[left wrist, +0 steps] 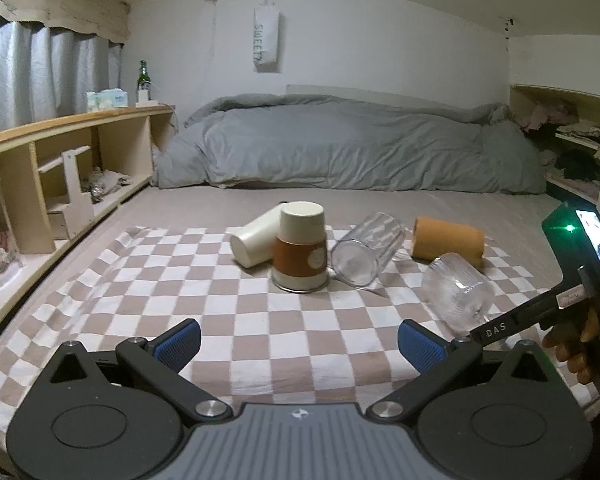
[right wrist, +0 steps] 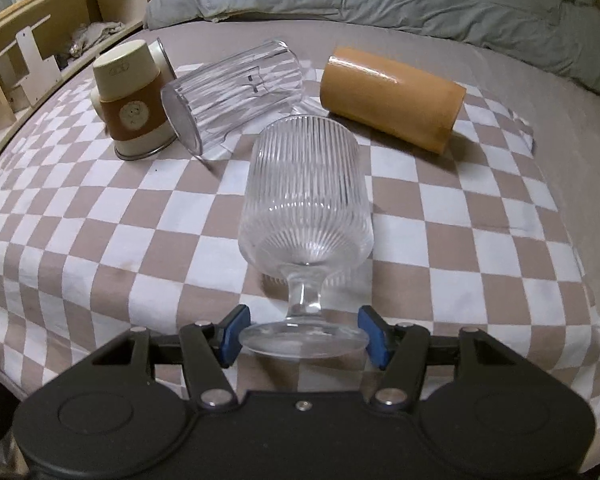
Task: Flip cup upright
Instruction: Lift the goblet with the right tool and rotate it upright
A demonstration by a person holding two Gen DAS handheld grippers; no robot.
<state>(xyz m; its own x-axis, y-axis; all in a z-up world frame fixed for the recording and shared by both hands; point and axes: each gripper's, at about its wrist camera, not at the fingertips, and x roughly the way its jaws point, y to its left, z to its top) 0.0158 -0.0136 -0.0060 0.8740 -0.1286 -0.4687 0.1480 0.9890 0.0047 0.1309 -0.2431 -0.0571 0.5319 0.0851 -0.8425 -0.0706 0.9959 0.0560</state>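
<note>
A ribbed clear stemmed glass [right wrist: 306, 192] lies tilted on the checkered cloth [right wrist: 100, 240], its mouth pointing away from the camera. My right gripper [right wrist: 303, 338] is shut on the glass's round foot [right wrist: 304, 342], a blue pad [right wrist: 231, 334] against each side. In the left wrist view the same glass [left wrist: 458, 290] sits at the right, with the right gripper's black finger [left wrist: 512, 320] reaching to it. My left gripper [left wrist: 300, 344] is open and empty, low over the cloth's near part.
A cream and brown cup [right wrist: 130, 100] stands upside down. A clear tumbler [right wrist: 232, 94], an orange cup [right wrist: 392, 98] and a cream cup [left wrist: 256, 238] lie on their sides. A grey duvet [left wrist: 340, 144] lies behind, and wooden shelves [left wrist: 60, 168] stand at the left.
</note>
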